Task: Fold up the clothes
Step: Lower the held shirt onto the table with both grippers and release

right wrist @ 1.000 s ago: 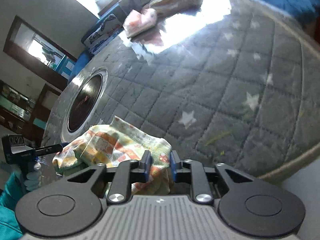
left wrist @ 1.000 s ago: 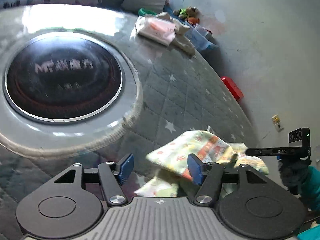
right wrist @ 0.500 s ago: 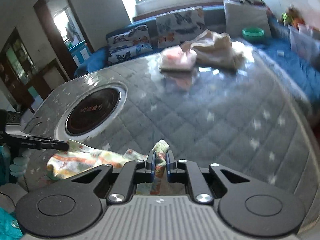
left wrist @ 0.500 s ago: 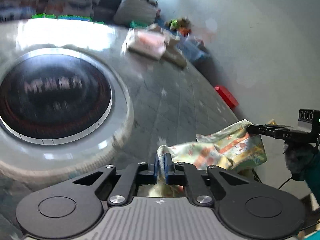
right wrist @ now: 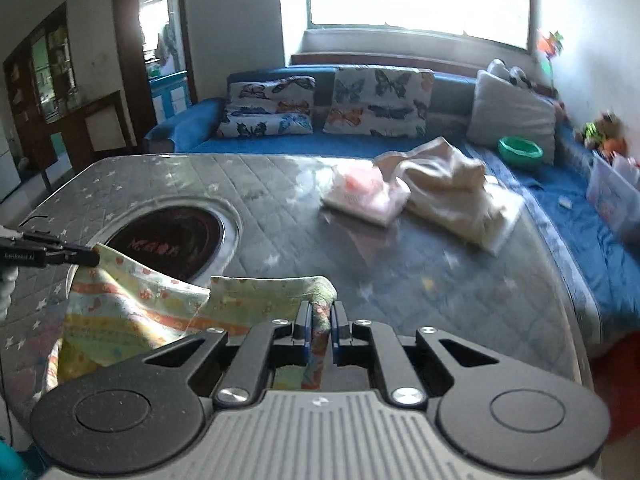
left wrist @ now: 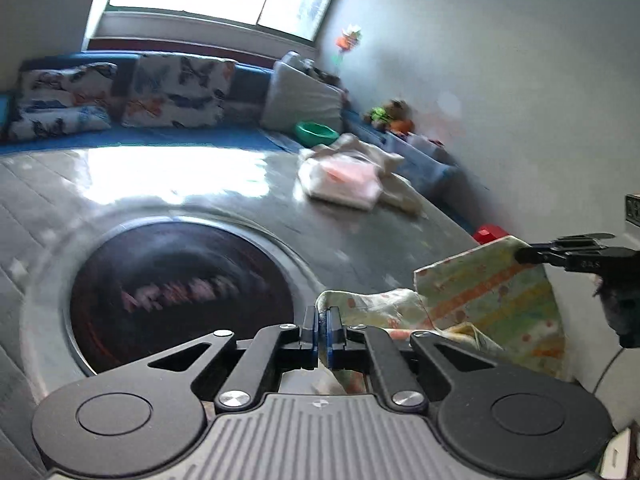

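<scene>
A small yellow-green printed garment hangs in the air between my two grippers above the near edge of the grey quilted table. My left gripper is shut on one top corner of it. My right gripper is shut on the other top corner; the garment spreads to the left of it in the right wrist view. Each gripper's tip shows in the other view, pinching the cloth: the right one and the left one.
A round dark inset sits in the table. A folded pink-white garment and a crumpled cream one lie at the table's far side. A blue sofa with butterfly cushions and a green bowl stand behind.
My left gripper has shut on a corner of the garment. Both grippers have lifted it off the table and spread it between them; the views have tilted up toward the sofa and window.
</scene>
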A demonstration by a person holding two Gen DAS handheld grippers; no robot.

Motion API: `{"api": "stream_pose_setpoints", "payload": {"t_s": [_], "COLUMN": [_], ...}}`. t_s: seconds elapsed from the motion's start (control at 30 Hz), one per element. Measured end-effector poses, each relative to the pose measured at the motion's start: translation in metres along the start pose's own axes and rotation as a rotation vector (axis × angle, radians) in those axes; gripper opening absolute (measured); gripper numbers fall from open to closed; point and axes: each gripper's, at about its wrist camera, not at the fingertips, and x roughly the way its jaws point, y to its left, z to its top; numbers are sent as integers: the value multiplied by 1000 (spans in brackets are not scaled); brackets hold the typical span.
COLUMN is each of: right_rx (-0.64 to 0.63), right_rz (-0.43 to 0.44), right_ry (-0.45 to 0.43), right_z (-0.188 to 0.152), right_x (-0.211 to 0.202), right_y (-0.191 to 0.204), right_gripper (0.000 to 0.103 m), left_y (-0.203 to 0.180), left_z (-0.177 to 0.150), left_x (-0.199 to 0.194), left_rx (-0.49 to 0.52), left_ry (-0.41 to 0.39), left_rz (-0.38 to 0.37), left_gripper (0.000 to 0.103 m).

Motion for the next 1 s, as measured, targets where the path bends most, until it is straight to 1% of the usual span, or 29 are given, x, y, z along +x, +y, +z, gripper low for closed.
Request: {"api": "stream_pose_setpoints", "payload": {"t_s": [0.1,0.3,0.43,0.53,0.63,0.73,0.87,0.93,0.97,1.0], "right_rx": [-40,-104,-113,-118,-122,-127,-122,-131,-138,-141], "right_rz": [13,64,98,108,110,93,66,50,48,45], "right_ry": [-3,10,6,1,-4,-7,43,53,53,49], "right_z": [18,51,74,89,101,107,106,106,105,105], "right_x": [28,97,143,175,203,230,258,262,261,257], "right_y": [7,39,61,78,92,102,108,112,113,114], "right_gripper": [8,8,7,7,7,7,10,12,14,17], "left_y": [15,64,102,127,149,168,179,182,184,184], "left_z": [7,10,20,30,41,47,48,47,47,47], "left_x": [2,0,-1,5,12,24,38,44,46,48], "left_rx": [21,-10,-39,-39,-63,-78,-72,-74,-74,-73], "left_ry": [-26,-19,-20,-22,-15,0,37,52,57,55], "left_rz": [72,215,311,381,425,470,500,511,515,514], "left_gripper": [4,4,4,4,4,4,6,9,9,10]}}
